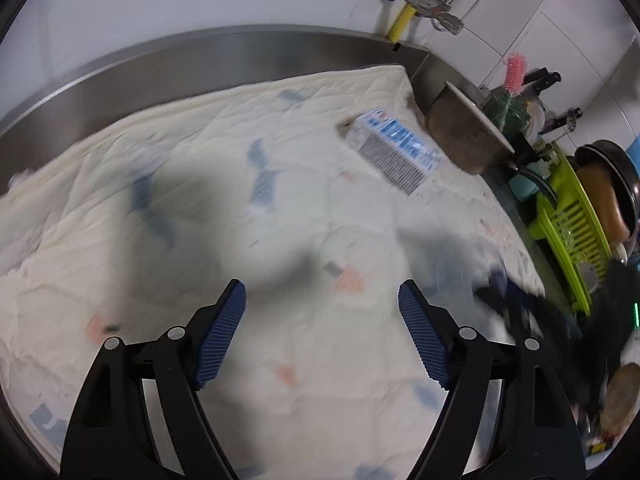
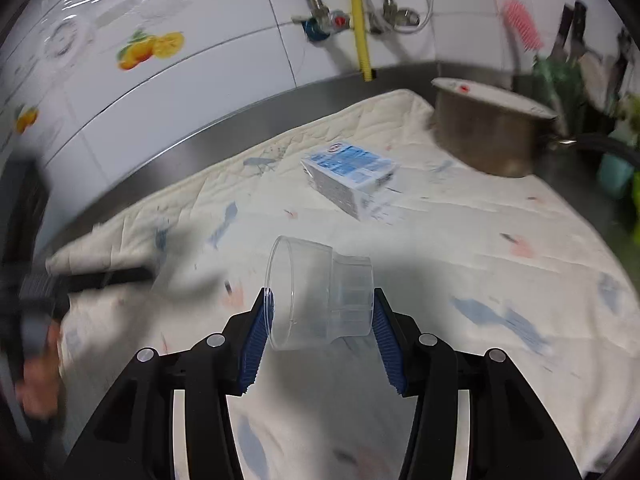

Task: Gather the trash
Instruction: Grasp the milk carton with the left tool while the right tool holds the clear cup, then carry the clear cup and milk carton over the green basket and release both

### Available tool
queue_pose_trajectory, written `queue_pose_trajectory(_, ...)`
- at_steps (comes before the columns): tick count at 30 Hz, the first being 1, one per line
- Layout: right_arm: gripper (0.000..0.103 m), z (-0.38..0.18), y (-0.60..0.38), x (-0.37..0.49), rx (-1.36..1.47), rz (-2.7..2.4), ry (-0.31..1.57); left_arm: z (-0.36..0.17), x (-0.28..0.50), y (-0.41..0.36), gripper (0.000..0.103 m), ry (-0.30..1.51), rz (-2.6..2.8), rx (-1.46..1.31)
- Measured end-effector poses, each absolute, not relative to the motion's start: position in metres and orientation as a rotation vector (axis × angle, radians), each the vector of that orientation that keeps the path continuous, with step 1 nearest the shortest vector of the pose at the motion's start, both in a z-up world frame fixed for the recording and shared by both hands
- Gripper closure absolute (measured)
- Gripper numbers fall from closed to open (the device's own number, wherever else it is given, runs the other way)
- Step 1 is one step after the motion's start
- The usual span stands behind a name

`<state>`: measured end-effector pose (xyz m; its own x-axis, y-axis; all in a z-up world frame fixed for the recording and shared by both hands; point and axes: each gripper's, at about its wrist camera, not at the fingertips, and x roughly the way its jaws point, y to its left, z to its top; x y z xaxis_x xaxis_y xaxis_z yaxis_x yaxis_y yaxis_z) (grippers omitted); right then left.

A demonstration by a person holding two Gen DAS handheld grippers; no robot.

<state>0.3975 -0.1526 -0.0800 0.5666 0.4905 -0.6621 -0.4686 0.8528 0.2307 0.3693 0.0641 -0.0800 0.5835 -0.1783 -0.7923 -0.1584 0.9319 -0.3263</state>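
My right gripper (image 2: 322,304) is shut on a clear plastic cup (image 2: 320,294), held on its side above the white patterned cloth (image 2: 460,248), mouth to the left. A blue and white carton (image 2: 350,176) lies flat on the cloth beyond it; it also shows in the left wrist view (image 1: 394,146) at the far right of the cloth. My left gripper (image 1: 322,292) is open and empty over the cloth (image 1: 200,200). It shows blurred at the left edge of the right wrist view (image 2: 44,292).
A metal pot with a lid (image 2: 492,128) stands at the cloth's far right corner, also in the left wrist view (image 1: 466,132). A green dish rack (image 1: 572,236) with dishes stands to the right. A steel backsplash (image 1: 200,60) and tiled wall with pipes (image 2: 356,20) lie behind.
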Motion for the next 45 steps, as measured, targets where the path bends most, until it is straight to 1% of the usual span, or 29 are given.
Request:
queue_pose_trajectory(4,0.055,-0.074,-0.186,0.366,0.029,0.557,0.767,-0.071,0.406,0.035,0.018,0.957,0.014,-0.379)
queue_pose_trajectory(8,0.055,-0.071,-0.225,0.334,0.053,0.550,0.741,-0.067,0.455,0.010,0.018,0.969,0.068,-0.378)
queue_pose_trajectory(13,0.055,-0.072,-0.272,0.300,0.110,0.526,0.715,-0.071,0.511,-0.004,0.017,0.980,0.115,-0.447)
queue_pose_trajectory(19,0.055,-0.080,-0.309,0.270,0.149,0.487,0.725,-0.087,0.549,-0.010,0.017,0.997,0.195,-0.521)
queue_pose_trajectory(22,0.055,-0.086,-0.317,0.261,0.147,0.480,0.735,-0.092,0.563,-0.009,0.017,0.997,0.212,-0.566)
queue_pose_trajectory(32,0.055,-0.098,-0.332,0.254,0.173,0.478,0.748,-0.112,0.592,-0.016,0.017,1.036,0.310,-0.569)
queue_pose_trajectory(38,0.055,-0.102,-0.341,0.247,0.184,0.452,0.755,-0.115,0.597,-0.014,0.017,1.044,0.354,-0.550)
queue_pose_trajectory(45,0.055,-0.105,-0.360,0.227,0.203,0.401,0.765,-0.115,0.591,-0.012,0.027,1.041,0.338,-0.517)
